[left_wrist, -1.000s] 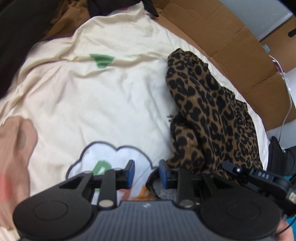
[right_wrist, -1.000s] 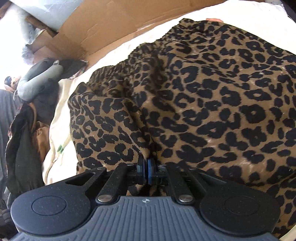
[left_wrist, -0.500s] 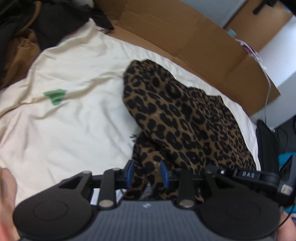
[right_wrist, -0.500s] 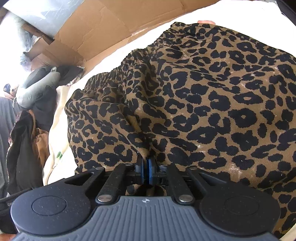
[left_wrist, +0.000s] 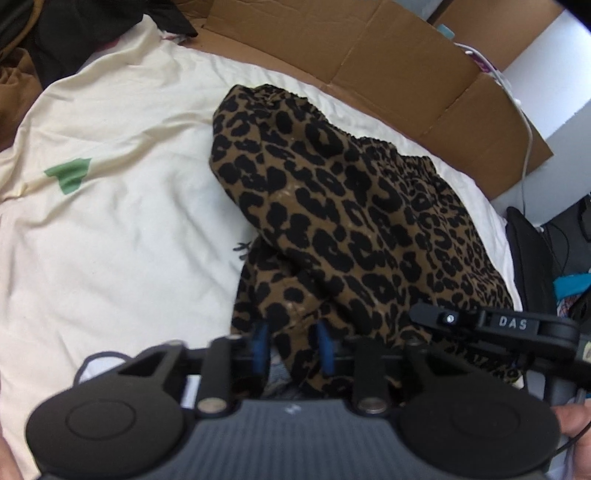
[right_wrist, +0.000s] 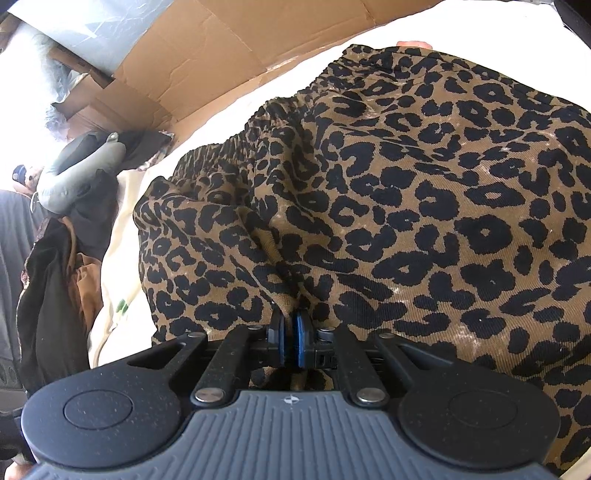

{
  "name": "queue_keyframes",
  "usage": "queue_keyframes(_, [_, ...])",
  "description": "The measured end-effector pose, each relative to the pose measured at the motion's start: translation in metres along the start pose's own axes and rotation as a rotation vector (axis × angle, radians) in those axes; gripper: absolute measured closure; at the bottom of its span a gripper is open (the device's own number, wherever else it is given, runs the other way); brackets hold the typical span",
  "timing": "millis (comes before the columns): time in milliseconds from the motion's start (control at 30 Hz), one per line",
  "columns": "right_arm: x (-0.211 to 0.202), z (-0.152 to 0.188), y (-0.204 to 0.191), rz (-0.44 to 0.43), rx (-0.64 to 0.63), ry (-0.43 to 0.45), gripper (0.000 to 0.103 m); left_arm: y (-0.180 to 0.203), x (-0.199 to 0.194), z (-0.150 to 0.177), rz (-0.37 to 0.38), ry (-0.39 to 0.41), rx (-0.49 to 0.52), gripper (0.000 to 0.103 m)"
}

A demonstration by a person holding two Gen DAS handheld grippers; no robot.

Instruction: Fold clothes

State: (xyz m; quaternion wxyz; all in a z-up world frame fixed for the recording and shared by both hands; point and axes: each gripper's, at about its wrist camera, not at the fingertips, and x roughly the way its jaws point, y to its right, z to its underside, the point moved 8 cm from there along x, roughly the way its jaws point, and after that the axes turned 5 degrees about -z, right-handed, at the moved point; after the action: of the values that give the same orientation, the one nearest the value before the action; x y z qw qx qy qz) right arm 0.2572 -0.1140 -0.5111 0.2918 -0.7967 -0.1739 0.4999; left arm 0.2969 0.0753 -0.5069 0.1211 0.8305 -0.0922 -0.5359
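A leopard-print garment point(left_wrist: 354, 229) with a gathered elastic waistband is seen lying in a rumpled heap on a cream bedsheet point(left_wrist: 122, 221), towards the side bordered by flattened brown cardboard point(left_wrist: 369, 55).

In the left wrist view, the left gripper point(left_wrist: 293, 349) is shown with its blue-padded fingers point(left_wrist: 260, 345) held apart, a hanging fold of the garment's near edge lying between them. It cannot be told whether the pads touch the cloth. Only this view shows the wide bare stretch of sheet to the left of the garment, a green printed patch point(left_wrist: 69, 173) on it, and a dark outlined print partly hidden behind the gripper body. Dark and tan clothing point(left_wrist: 33, 33) is piled at the far left corner. The right gripper's body point(left_wrist: 517, 326) is seen from the side at the lower right, and white lettering reading "DAS" can be read on it. A white cable point(left_wrist: 526, 122) is draped over the cardboard edge.

In the right wrist view, the right gripper point(right_wrist: 290, 341) is shown pinched together on a bunched ridge of the garment point(right_wrist: 388, 206), which fills most of that frame. Only here are a grey cushion-like object point(right_wrist: 79, 173) and further cardboard boxes point(right_wrist: 96, 99) seen beyond the sheet.
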Motion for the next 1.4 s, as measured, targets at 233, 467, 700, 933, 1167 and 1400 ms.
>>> queue_keyframes(233, [-0.026,-0.002,-0.007,-0.009,0.027,0.048,0.068,0.002,-0.021,-0.003,0.008,0.029,-0.037,0.095])
queue_keyframes(467, [-0.057,0.022,-0.017,-0.073,0.044,0.048,0.065,-0.012,-0.067,-0.003,-0.029,0.084,-0.095,0.096])
queue_keyframes(700, [-0.062,0.071,-0.022,-0.099,0.042,-0.067,0.065,-0.046,-0.103,-0.012,-0.099,0.139,-0.204,0.097])
queue_keyframes(933, [-0.045,0.108,-0.038,-0.168,0.042,-0.205,0.065,-0.082,-0.111,-0.017,-0.121,0.139,-0.389,0.097])
queue_keyframes(1167, [-0.035,0.126,-0.062,-0.158,-0.020,-0.246,0.061,-0.093,-0.115,-0.037,-0.124,0.151,-0.460,0.097])
queue_keyframes(1400, [-0.038,0.116,-0.085,-0.096,-0.115,-0.185,0.037,-0.096,-0.129,-0.045,-0.150,0.151,-0.445,0.097])
